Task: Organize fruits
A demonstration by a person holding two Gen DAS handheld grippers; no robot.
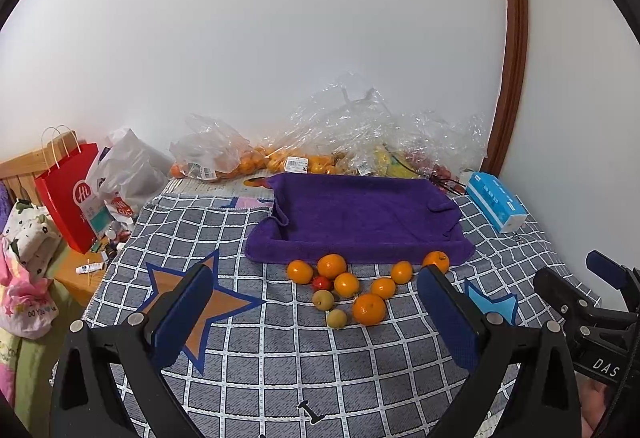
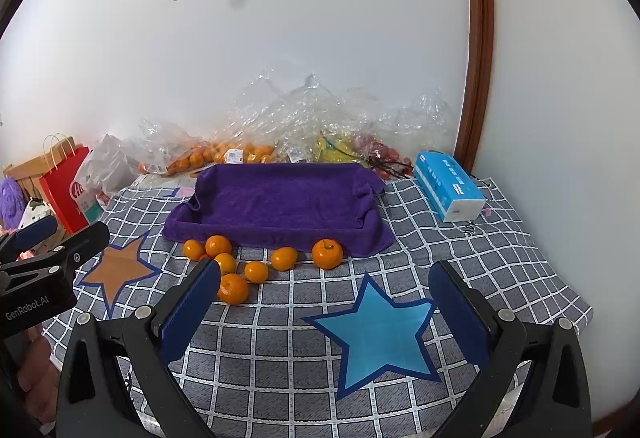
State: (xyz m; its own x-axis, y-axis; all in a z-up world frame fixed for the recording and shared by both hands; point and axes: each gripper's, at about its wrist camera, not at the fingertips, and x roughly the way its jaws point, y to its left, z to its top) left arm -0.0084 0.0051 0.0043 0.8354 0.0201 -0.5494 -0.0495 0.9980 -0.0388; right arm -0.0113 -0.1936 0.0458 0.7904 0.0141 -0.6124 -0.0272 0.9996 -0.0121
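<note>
A: Seen from both wrists: loose mandarins clustered on the checked cloth, just in front of the purple towel-lined tray. Two small yellowish fruits and one small red fruit mixed in on the left side.

B: Left tongs spread wide, empty, above the cloth short of the cluster. Right tongs likewise spread and empty, over the blue star.

A: Tray bare. Sorting apparently not yet begun.

B: Best start, probably: nearest mandarin, taken across its widest part, squeezed lightly to spare the peel. Risk of nudging neighbours, round and touching, into a roll.

A: Bagged fruit along the wall, well apart.
</note>
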